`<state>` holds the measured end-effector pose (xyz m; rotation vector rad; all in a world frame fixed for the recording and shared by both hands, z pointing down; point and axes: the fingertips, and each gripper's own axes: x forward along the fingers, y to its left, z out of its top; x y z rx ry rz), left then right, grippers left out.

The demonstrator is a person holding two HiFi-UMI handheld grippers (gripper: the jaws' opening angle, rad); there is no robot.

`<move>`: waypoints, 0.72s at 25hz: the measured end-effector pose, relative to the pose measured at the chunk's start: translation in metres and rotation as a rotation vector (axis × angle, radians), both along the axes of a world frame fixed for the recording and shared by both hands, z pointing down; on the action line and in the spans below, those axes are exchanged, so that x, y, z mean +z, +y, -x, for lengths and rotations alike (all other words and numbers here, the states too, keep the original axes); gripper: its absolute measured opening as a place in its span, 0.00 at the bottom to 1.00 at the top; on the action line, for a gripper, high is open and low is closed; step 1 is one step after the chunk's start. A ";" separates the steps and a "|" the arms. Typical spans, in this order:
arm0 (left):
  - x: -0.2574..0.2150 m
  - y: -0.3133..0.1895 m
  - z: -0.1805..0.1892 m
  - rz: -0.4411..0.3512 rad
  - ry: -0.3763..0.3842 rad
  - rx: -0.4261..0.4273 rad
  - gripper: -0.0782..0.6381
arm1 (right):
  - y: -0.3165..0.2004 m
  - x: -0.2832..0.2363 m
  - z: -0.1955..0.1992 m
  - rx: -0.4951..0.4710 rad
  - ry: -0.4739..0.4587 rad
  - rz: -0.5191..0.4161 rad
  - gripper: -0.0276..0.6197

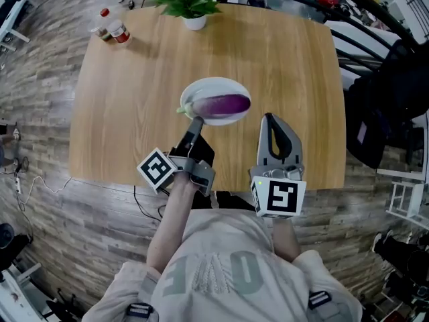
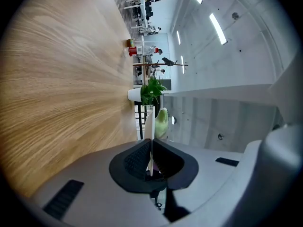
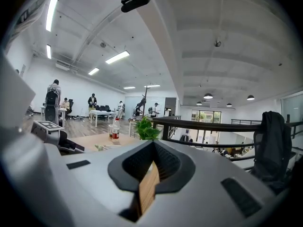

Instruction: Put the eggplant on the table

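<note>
The eggplant point(image 1: 224, 104) is being borne by a white plate point(image 1: 214, 83) at the middle of the table point(image 1: 127, 119). Its long axis is being kept left to right across the scene, with the green stem end at the left. The plate's near-left rim is being pinched by the left gripper point(image 1: 196, 122), whose jaws are pressed together on that thin white edge. In the left gripper view the rim is being seen edge-on between the pads, with the stem just beyond it. Whether the plate is being lifted or only steadied on the wood cannot be told from here. The right gripper point(image 1: 269, 119) is being held to the near right of the plate, apart from it, with its jaws closed on nothing. The eggplant is thus lying just beyond the left gripper and to the far left of the right one, whose jaws are being pointed past its blunt purple end, so they would have to be parted and turned across the axis.
</note>
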<state>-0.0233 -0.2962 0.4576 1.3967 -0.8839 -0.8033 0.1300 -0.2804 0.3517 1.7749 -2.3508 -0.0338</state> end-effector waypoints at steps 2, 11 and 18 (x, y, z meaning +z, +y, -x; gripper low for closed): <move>0.007 -0.005 0.002 0.005 -0.017 0.016 0.14 | -0.005 -0.002 0.004 0.001 0.010 0.001 0.07; 0.050 -0.004 0.016 0.056 -0.035 0.049 0.14 | -0.012 -0.004 0.028 -0.015 0.035 0.021 0.07; 0.087 -0.006 0.013 0.084 -0.068 0.103 0.14 | -0.011 -0.003 0.057 -0.066 0.050 0.032 0.07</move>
